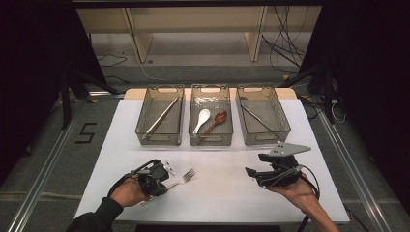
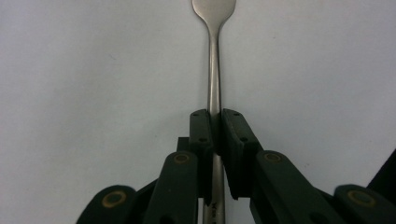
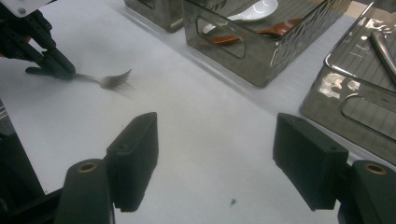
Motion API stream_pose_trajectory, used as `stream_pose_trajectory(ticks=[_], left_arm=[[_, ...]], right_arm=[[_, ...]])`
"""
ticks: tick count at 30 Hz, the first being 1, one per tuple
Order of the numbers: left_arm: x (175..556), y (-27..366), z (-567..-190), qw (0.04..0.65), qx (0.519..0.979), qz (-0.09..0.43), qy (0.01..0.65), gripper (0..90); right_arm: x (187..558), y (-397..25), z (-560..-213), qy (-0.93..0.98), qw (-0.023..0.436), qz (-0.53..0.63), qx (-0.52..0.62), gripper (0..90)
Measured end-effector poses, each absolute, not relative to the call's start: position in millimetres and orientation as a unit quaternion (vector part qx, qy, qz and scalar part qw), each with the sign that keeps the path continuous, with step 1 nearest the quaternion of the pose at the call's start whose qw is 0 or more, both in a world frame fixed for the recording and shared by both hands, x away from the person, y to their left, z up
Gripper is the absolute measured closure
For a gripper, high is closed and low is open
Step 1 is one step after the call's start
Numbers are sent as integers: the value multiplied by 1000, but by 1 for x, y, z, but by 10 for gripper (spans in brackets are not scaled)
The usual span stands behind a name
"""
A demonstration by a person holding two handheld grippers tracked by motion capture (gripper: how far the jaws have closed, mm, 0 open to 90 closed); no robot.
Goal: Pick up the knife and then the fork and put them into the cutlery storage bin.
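The left gripper pinches the fork by its handle, low over the table. The fork points away toward three bins. The left bin and right bin hold metal sticks; the middle bin holds two spoons. The right gripper is spread wide, holding nothing.

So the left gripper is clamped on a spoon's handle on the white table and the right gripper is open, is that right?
Not quite: the left gripper is clamped on a fork, not a spoon. The right gripper view shows its tines. The rest holds: it lies on the white table, and the right gripper is open.
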State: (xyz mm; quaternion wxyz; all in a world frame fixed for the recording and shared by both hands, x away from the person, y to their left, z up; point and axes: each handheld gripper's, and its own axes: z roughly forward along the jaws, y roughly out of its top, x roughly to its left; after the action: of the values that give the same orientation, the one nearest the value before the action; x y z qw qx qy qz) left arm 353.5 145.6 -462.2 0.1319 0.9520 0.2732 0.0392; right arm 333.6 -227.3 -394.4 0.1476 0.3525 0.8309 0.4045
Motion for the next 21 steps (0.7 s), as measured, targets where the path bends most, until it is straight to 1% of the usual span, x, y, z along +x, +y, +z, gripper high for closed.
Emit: stream_pose_trajectory(ticks=[5, 7, 12, 16, 21], left_arm=[[353, 146, -458, 144, 952, 38, 269, 826], [352, 145, -457, 143, 952, 30, 268, 826], [350, 142, -454, 150, 952, 35, 263, 827], [349, 142, -449, 165, 950, 39, 263, 827], [348, 140, -444, 180, 948, 30, 259, 826]], right_arm=[[333, -226, -394, 831, 147, 406, 351, 320], [333, -226, -395, 831, 147, 406, 350, 321], [333, -224, -395, 833, 145, 404, 349, 321], [333, -224, -395, 833, 144, 404, 349, 321], [333, -223, -396, 834, 143, 404, 346, 321]])
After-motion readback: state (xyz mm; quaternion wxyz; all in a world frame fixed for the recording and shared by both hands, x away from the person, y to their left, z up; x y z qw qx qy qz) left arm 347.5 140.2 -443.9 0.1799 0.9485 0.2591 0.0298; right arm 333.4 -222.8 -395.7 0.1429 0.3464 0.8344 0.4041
